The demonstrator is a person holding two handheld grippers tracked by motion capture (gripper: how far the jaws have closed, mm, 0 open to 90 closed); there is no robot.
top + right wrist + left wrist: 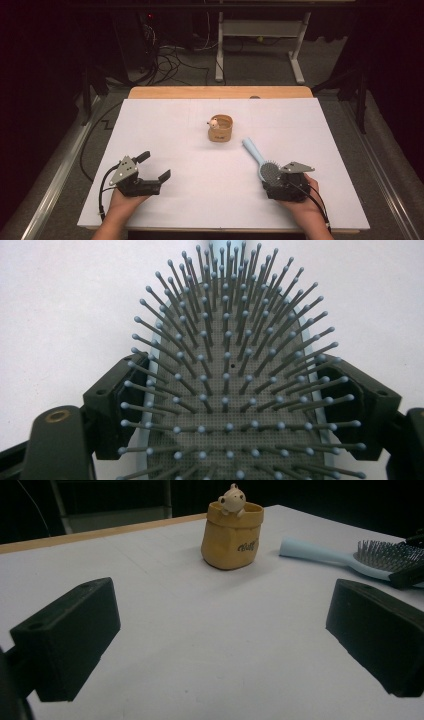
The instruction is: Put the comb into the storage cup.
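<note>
Blue hairbrush (263,164) clamped by its head in my right gripper (278,181); left gripper (153,167) open, empty. Long handle could clip the cup (220,128).

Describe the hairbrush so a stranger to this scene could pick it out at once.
Start at the white table and go to its near right side. The hairbrush lies there, head clamped in the right gripper. Its light blue handle and grey bristles set it apart from the tan pot.

Dark room, grey carpet floor (260,70), white desk frame (260,30), tangled cables (167,62)
</note>
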